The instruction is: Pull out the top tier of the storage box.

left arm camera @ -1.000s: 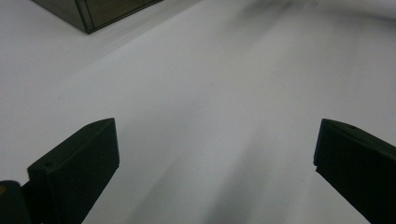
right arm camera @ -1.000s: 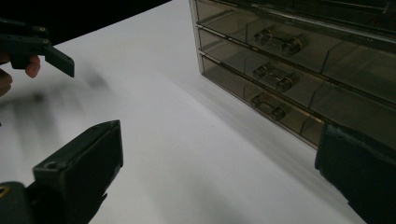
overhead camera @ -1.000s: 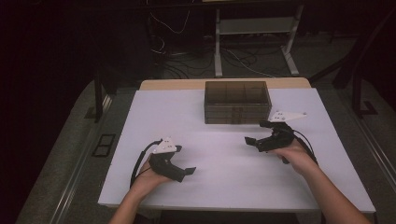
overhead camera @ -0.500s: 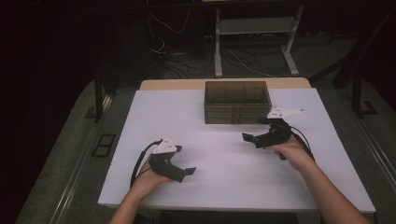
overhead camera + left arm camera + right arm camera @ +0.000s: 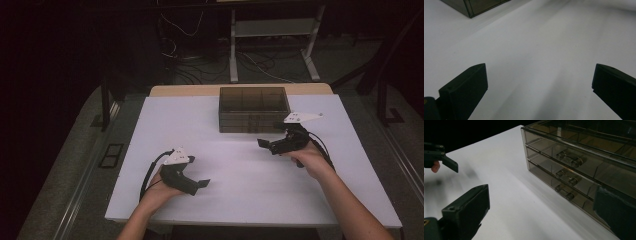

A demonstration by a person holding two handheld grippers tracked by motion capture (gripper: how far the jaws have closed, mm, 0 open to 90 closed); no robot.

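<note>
A smoky see-through drawer box point(image 5: 254, 111) stands at the back middle of the white table point(image 5: 165, 120). In the right gripper view the drawer box point(image 5: 584, 162) shows three stacked drawers, all closed, each with a clear handle point(image 5: 567, 176). My right gripper point(image 5: 265, 144) hovers just in front of the box's right half, pointing left, and its jaws are wide apart with nothing between them point(image 5: 541, 205). My left gripper point(image 5: 202, 184) rests low near the front left of the table, open and empty point(image 5: 539, 85). A corner of the box point(image 5: 474, 6) lies far ahead of it.
Bare white tabletop lies between the two grippers and the box. The other hand's gripper point(image 5: 441, 157) appears at the left edge of the right gripper view. Behind the table a metal stand point(image 5: 272, 35) and cables sit on the dark floor.
My right gripper has shifted a little left and toward the front of the drawer box. The left gripper has stayed where it was.
</note>
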